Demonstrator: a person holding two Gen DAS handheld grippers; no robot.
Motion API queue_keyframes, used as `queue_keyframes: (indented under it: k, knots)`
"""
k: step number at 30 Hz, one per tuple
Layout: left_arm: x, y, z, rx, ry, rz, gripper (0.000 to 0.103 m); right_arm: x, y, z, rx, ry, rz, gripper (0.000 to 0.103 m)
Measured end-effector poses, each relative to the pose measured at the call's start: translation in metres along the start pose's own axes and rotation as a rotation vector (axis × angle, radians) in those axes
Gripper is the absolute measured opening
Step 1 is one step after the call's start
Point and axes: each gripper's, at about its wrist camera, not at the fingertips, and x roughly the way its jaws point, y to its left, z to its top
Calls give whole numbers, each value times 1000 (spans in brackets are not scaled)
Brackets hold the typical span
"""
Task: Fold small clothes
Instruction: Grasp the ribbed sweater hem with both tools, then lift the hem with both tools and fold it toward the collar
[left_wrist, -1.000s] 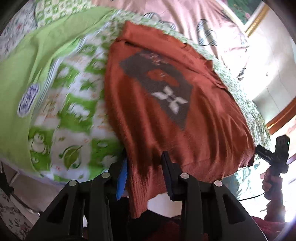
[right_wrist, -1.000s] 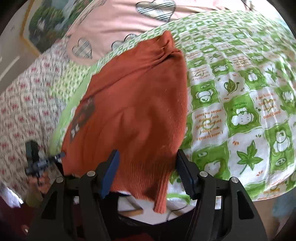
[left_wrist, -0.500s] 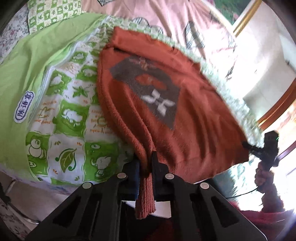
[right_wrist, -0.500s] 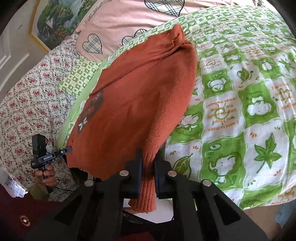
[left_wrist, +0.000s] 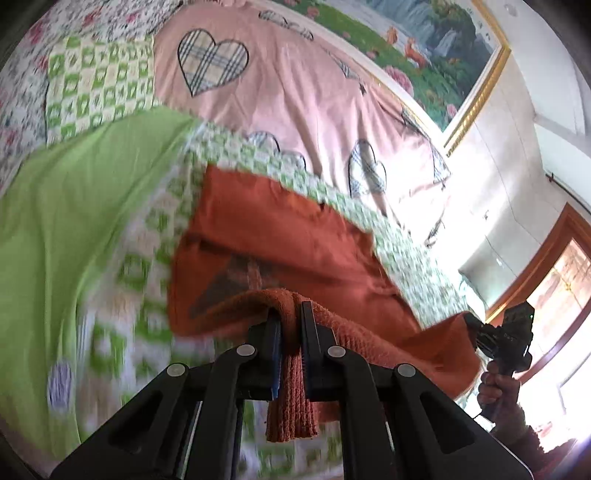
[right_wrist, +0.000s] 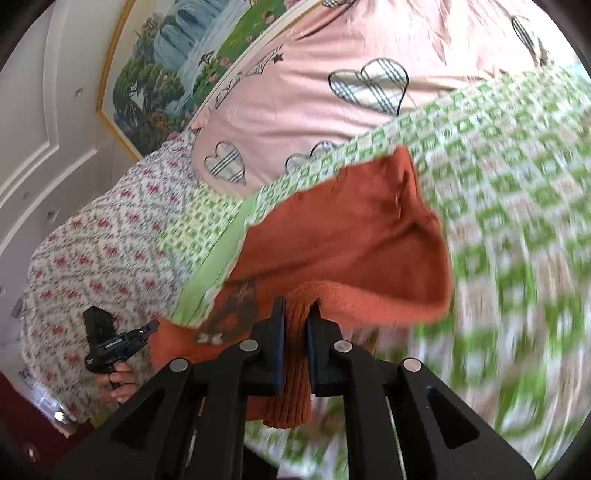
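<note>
A rust-orange knit sweater (left_wrist: 295, 236) with a dark grey front patch lies on a green-and-white patterned quilt (left_wrist: 74, 229). My left gripper (left_wrist: 290, 325) is shut on the ribbed hem at one bottom corner, lifted above the bed. My right gripper (right_wrist: 295, 325) is shut on the other hem corner of the sweater (right_wrist: 351, 236). The hem is raised and carried over the sweater's body, toward the collar. Each view shows the other gripper (left_wrist: 506, 339) (right_wrist: 110, 339) in a hand at the frame's side.
A pink pillow with plaid hearts (left_wrist: 280, 81) (right_wrist: 332, 85) lies past the sweater's collar. A floral sheet (right_wrist: 92, 251) covers the bed's side. A framed landscape painting (right_wrist: 177, 66) hangs on the wall. A wooden-framed window (left_wrist: 546, 280) is at the right.
Both grippers closed on the hem corners, then lifted them and swept forward over the sweater toward the pillow. The lower half of the sweater now rises off the quilt.
</note>
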Motion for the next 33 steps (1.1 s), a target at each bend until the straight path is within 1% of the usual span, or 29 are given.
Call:
queue_keyframes:
  k: [2,4,8,10,15,20,24,26,28,29,30,31,32,33]
  knots:
    - [14,4,24,-2,-25,10,7,14,-3,20,-2,-10,-12,11]
    - [31,6,46,-2,-41,12,7,31,-6,41,-5,-13,-46,11]
    - [60,9,81,14,-50,41,7,62,-21,77,-2,-15,-90,11]
    - [82,13,100,19,-46,61,7,81,-30,93,0,-4,-97,11]
    - [131,30,126,22,0,100,7,128,-57,122,10,35,-134,11]
    - [186,57,135,1,69,155,7,169,-94,137,49,80,-212,11]
    - [223,80,135,-25,122,197,7,192,-116,137,69,122,-274,11]
    - [243,91,131,-30,171,236,9,202,-124,135,87,147,-293,12]
    - [249,95,125,-35,194,249,12,207,-133,132,135,173,-296,13]
    - [245,93,122,-32,193,250,12,205,-136,131,160,175,-291,13]
    - [239,90,119,-27,192,248,16,200,-135,129,172,168,-285,16]
    - [233,86,115,-18,195,239,25,191,-131,127,176,154,-289,21]
    - [221,77,107,-2,194,220,28,181,-125,125,164,134,-305,25]
    - [213,70,100,13,195,209,31,172,-119,123,145,117,-323,35]
